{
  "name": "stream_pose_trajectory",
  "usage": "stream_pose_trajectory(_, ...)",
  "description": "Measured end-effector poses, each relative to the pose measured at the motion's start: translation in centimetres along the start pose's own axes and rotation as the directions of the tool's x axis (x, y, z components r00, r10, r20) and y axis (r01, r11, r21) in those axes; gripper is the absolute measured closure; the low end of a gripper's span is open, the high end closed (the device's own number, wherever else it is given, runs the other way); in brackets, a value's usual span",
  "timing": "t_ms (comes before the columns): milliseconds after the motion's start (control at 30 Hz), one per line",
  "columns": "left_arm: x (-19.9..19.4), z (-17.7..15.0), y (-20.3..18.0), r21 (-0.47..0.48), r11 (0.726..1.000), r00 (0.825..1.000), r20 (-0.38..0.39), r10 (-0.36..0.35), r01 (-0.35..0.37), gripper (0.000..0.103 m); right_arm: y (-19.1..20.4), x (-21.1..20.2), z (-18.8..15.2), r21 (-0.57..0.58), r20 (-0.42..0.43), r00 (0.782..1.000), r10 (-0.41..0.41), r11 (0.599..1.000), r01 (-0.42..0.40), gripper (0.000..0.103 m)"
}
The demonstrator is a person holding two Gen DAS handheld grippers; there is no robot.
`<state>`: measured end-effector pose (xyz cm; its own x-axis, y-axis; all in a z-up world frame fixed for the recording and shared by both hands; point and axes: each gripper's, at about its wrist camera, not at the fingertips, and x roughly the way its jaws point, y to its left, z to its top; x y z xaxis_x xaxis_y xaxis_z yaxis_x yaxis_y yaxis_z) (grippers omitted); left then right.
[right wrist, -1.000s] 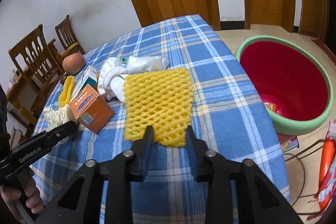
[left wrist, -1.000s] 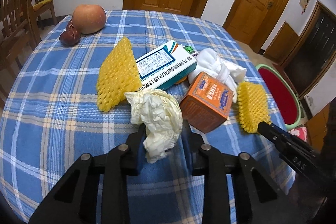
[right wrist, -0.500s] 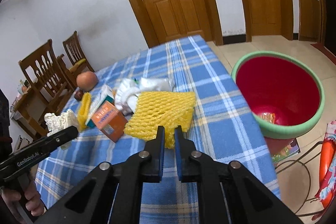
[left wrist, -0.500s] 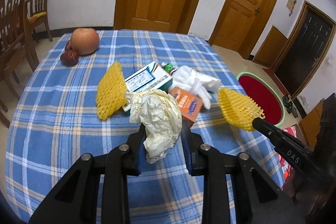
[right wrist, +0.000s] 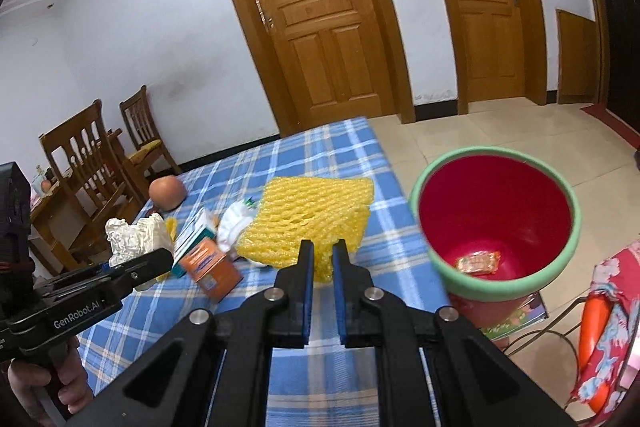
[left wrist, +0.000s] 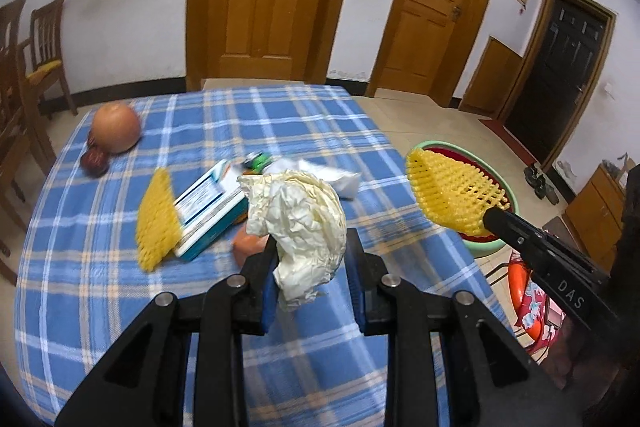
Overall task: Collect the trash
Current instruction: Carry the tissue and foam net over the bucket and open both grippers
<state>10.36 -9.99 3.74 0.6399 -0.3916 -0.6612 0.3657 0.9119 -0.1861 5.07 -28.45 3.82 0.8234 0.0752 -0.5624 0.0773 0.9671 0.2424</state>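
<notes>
The left gripper [left wrist: 310, 259] has its jaws clenched on one crumpled cream paper wad [left wrist: 298, 223], which bulges up between them above the table [left wrist: 100, 287]. The right gripper [right wrist: 320, 255] has its jaws pinched nearly together on the near edge of one yellow foam net [right wrist: 312, 211], the sheet fanning out ahead of them and clear of the blue checked cloth.

Counted outward from the left jaws: one orange box [left wrist: 248, 247], mostly hidden behind the left jaw and the wad; one teal-and-white carton [left wrist: 210, 211]; a second yellow foam net [left wrist: 156, 223] just left of that carton; one white cloth bundle [left wrist: 340, 183] beyond the wad, partly covered by it; a small green item [left wrist: 260, 159], too blurred to name. Farthest on the table sit one large round tan fruit [left wrist: 116, 129] and one small dark red fruit [left wrist: 95, 163], touching each other.

To the right of the right jaws, off the table, stands one red basin with a green rim [right wrist: 496, 227], holding one orange wrapper [right wrist: 478, 262]. Two wooden chairs [right wrist: 108, 155] stand at the far left. Two wooden doors [right wrist: 320, 15] line the wall, and the right one is cut off. A person's hand [right wrist: 44, 387] on the left gripper's handle shows only at the frame corner.
</notes>
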Motion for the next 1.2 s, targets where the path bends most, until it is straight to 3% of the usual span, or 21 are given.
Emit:
stream_pose_trajectory(567,6.4,3.6,-9.8,0.145,0.986,0.996,-0.033,-0.083,0.087,0.074,-7.9,-0.6,2.0,0.091,0.034,0.992,-0.119,0.989,0.116,0.092)
stream_pose_trajectory(1200,15.4,4.8,-15.7,0.216,0.966,0.985,-0.127,-0.118,0.144,0.074,-16.4,3.7,1.6,0.167,-0.078,0.972,-0.223,0.958,0.233,0.091)
